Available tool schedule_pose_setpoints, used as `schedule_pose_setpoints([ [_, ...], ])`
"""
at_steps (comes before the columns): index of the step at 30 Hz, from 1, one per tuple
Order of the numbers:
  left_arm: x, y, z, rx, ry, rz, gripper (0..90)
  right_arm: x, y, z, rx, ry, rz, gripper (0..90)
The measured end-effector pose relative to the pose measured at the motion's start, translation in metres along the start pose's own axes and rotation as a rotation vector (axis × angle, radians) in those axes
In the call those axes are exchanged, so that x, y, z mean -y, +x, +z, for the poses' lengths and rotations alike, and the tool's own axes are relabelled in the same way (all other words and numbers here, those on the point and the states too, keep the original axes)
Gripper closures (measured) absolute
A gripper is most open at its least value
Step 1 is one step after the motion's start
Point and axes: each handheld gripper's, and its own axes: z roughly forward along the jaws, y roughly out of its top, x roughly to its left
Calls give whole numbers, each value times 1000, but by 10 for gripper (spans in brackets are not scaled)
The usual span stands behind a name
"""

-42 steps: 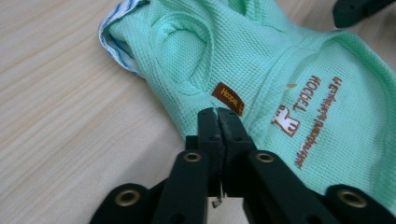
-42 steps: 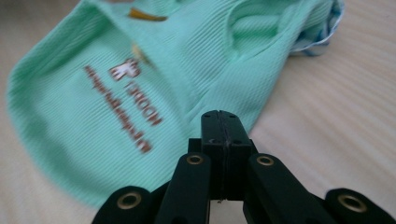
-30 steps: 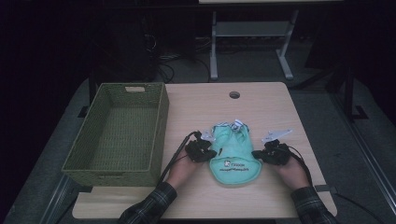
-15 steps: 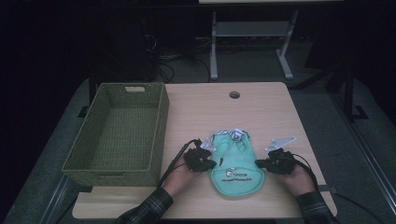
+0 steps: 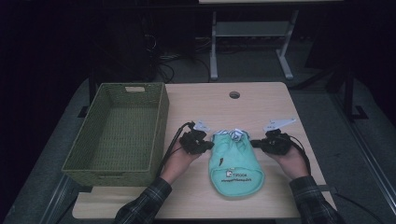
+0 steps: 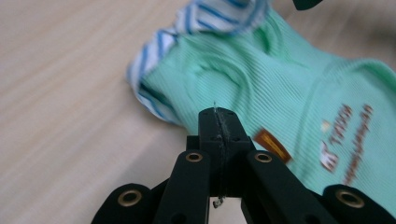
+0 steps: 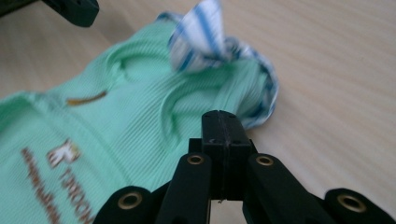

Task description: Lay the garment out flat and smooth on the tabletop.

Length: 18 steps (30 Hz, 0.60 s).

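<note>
**One shirt, two closed grippers, one basket**

You have one small green shirt [image 5: 236, 161] lying flat on the table [image 5: 261, 105], low and just right of centre in the high view, with its blue-and-white striped trim at the upper end and its printed logo toward the lower end.

Your left gripper [image 5: 205, 145] sits at the shirt's left edge and your right gripper [image 5: 256, 143] at its right edge, two grippers in all. In each gripper view the jaws are pressed fully together at the edge of the green cloth (whether any cloth is pinched between them can't be made out).

One woven green basket [image 5: 161, 119] stands at the left of the frame, well apart from the shirt. One round hole [image 5: 234, 94] shows in the tabletop near the upper centre. Nothing lies between the shirt and the basket except your left hand [image 5: 180, 161] and its cable [image 5: 173, 142].
</note>
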Motion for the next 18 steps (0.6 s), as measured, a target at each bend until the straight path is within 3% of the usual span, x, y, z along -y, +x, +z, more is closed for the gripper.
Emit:
schedule_pose_setpoints([
  [8, -15, 14, 19, -12, -21, -29, 892, -19, -16, 19, -6, -36, 32, 899],
  [13, -14, 19, 40, -22, 12, -47, 893, -21, -20, 36, -8, 1, 34, 899],
  [18, -9, 21, 55, -41, 67, -42, 893, -12, -24, 49, 9, 75, 38, 899],
])
